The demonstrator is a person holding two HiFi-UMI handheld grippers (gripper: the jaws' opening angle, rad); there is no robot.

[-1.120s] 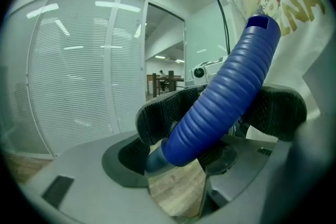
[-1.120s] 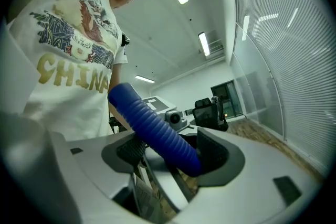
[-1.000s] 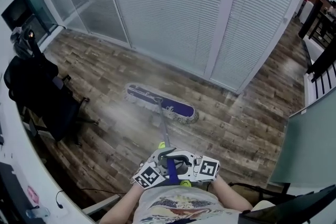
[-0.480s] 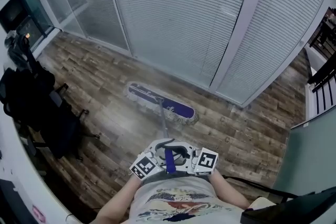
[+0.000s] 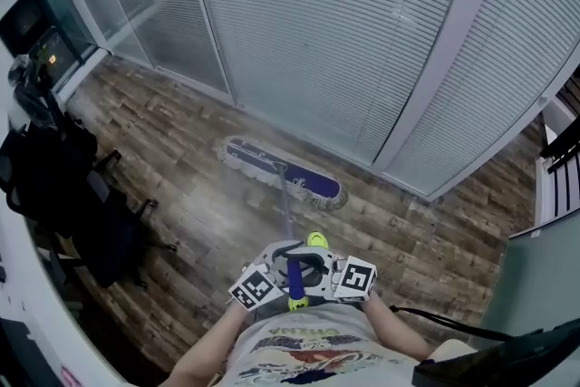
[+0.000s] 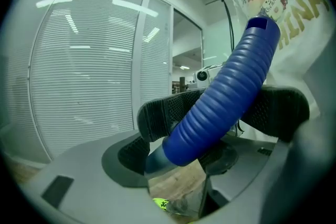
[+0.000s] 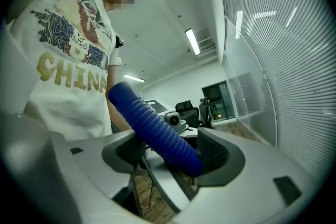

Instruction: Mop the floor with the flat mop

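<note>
A person in a white printed T-shirt (image 5: 299, 360) stands facing the glass partition (image 5: 335, 32), its slatted blinds shut, with the flat mop (image 5: 283, 176) laid on the wood-plank floor (image 5: 435, 240) near the partition's foot. The mop's long blue pad with a pale fringe runs roughly parallel to the partition, close to its base but not touching it. A thin shaft (image 5: 285, 211) slopes back from the pad, away from the partition, to a blue ribbed grip (image 5: 295, 278) at the person's waist.

Both tools clamp that grip. The left gripper (image 5: 276, 267) has its black textured jaws closed onto the ribbed sleeve (image 6: 220, 97), which crosses diagonally between them. The right gripper (image 5: 317, 267) is likewise clamped, its jaws pressed against either side of the same sleeve (image 7: 157, 131). The two stand side by side on the handle, marker cubes facing up, on the side of the mop pad away from the partition.

A yellow-green shoe (image 5: 316, 240) shows on the planks between the grippers and the partition, just beside the shaft. The boards around the pad look paler and hazy.

To the left along the partition, and set back from it, a black office chair (image 5: 100, 222) draped with dark clothing or bags stands on the planks. A dark cable (image 5: 435, 316) trails across the floor on the right, well back from the partition. Nothing lies between the pad and the partition's foot.
</note>
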